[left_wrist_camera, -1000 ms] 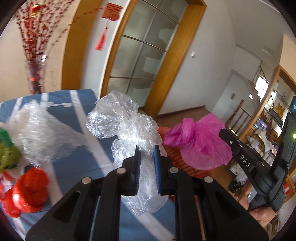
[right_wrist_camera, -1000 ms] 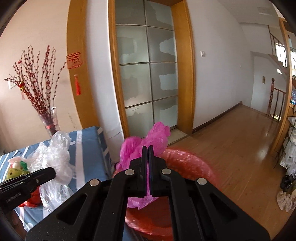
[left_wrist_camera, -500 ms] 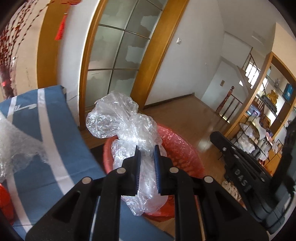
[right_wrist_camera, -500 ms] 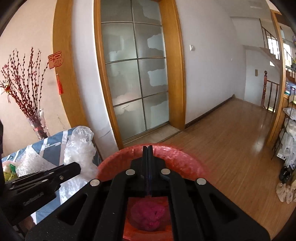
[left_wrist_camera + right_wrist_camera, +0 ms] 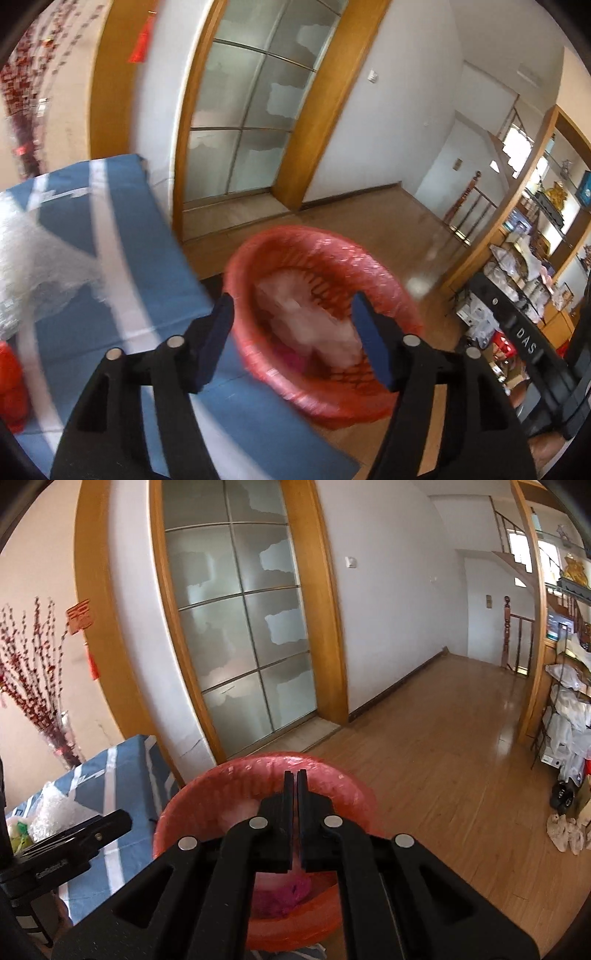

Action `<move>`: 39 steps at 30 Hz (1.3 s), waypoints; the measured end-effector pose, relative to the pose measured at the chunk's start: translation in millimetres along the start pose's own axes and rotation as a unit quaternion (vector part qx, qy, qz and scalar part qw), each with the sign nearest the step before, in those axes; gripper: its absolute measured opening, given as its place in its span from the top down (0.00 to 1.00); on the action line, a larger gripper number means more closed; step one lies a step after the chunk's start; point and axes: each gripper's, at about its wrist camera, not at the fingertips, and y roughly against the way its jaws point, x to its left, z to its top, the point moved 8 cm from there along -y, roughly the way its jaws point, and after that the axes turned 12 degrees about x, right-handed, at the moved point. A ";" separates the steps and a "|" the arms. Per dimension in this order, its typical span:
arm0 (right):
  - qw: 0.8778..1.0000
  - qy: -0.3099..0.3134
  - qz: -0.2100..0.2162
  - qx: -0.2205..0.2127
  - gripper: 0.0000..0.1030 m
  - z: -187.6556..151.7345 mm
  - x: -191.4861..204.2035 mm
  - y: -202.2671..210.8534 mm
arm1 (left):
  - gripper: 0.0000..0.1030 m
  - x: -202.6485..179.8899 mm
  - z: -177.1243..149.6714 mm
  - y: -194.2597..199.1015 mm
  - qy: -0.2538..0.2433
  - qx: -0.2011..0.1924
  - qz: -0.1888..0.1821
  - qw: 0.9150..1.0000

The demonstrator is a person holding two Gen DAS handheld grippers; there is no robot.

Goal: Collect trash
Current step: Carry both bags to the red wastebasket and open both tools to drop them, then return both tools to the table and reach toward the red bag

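Landmark: red basket (image 5: 373,266), lined with red film, standing on the wooden floor (image 5: 443,746) just beside the table edge.

- Left gripper (image 5: 293,332): jaws spread wide, nothing between them, held over the basket's near rim.
- Right gripper (image 5: 295,786): jaws nearly together with only a thin gap, holding nothing, poised above the basket.
- Clear plastic bag (image 5: 310,317): inside the basket, blurred, lying on top.
- Pink bag (image 5: 284,893): inside the basket, at the bottom, partly under the clear plastic.
- Table (image 5: 122,221): left of the basket, covered in a blue cloth with white stripes.
- Crumpled clear plastic (image 5: 33,266): on the table, well left of the basket.
- Red item (image 5: 11,387): at the table's left edge, cut off by the frame.
- Vase of red-berried branches (image 5: 40,686): on the table's far end, against the wall.
- Frosted glass door (image 5: 236,627): behind the basket, in a wooden frame.
- Red hanging ornament (image 5: 79,618): on the wall, left of the door.
- Cluttered shelving (image 5: 569,701): well right of the basket.
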 end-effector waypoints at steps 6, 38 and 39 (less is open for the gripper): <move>0.998 0.044 0.036 -0.005 0.60 -13.4 43.1 8.8 | 0.22 51.6 -34.5 53.7 0.020 -0.034 0.087 0.995; 0.944 0.179 0.206 0.186 0.33 -168.9 346.4 -19.7 | 0.19 308.3 -176.3 264.9 0.255 -0.124 0.304 0.910; 0.942 0.178 0.207 0.195 0.33 -173.8 349.1 -23.3 | 0.19 309.0 -177.5 265.6 0.256 -0.125 0.303 0.909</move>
